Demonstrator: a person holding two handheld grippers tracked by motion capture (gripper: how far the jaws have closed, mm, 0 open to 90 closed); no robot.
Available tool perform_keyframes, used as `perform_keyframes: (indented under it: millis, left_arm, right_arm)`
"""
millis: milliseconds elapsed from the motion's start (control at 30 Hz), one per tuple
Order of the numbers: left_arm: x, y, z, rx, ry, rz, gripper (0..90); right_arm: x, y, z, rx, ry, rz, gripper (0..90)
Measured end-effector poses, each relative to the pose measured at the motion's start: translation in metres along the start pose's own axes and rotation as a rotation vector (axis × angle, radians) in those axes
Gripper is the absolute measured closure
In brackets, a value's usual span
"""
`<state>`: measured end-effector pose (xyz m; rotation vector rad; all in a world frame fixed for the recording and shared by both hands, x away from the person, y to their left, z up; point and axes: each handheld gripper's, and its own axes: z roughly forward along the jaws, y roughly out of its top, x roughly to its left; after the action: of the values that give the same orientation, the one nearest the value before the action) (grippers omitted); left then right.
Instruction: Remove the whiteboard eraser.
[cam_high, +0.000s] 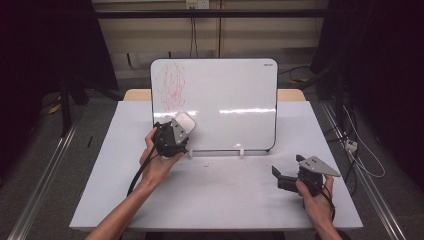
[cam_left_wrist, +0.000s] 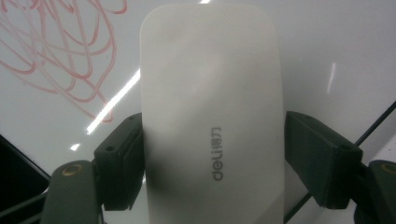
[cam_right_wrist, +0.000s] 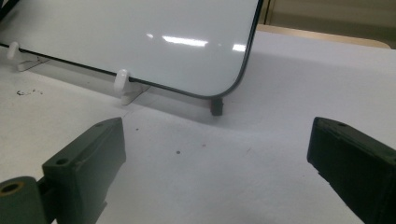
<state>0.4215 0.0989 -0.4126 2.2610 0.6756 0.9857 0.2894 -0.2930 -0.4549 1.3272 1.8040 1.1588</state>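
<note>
Centre-left of the high view, your left gripper (cam_high: 176, 131) clamps the white eraser (cam_high: 184, 121) against the whiteboard (cam_high: 225, 100), below the red scribble (cam_high: 171, 86); your right gripper (cam_high: 283, 176), lower right, gapes empty.

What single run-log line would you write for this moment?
left gripper: shut on eraser | eraser: before whiteboard, below red scribble | right gripper: open, empty, low over table
</note>
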Motion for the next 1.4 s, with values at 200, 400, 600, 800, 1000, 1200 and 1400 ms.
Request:
perform_keyframes:
  millis: [200,400,600,800,1000,1200,1400]
  left_arm:
    - [0.002,-0.002,-0.001,-0.005,-0.001,-0.009,30.0]
    - [0.002,-0.001,-0.001,0.002,-0.005,-0.024,30.6]
    - [0.004,-0.002,-0.002,-0.011,-0.013,-0.047,31.0]
    - [0.006,-0.003,-0.002,-0.016,-0.031,-0.049,31.0]
    - [0.012,-0.004,-0.004,-0.022,-0.072,-0.085,31.1]
    - [0.017,-0.006,-0.006,-0.042,-0.120,-0.115,31.1]
    - [0.019,0.000,-0.021,-0.114,-0.131,-0.142,31.1]
  right_arm:
    - [0.001,0.000,0.000,0.002,0.003,-0.002,4.5]
    - [0.001,0.000,0.000,0.001,0.004,-0.006,4.5]
    - [0.002,0.001,0.001,0.001,0.008,-0.006,4.5]
    - [0.001,0.000,0.000,0.003,0.000,-0.006,4.5]
    - [0.001,0.001,0.002,0.006,0.011,-0.003,4.4]
    - [0.003,0.002,0.005,0.010,0.016,-0.001,4.3]
    - [0.002,0.002,0.004,0.008,0.015,0.000,4.4]
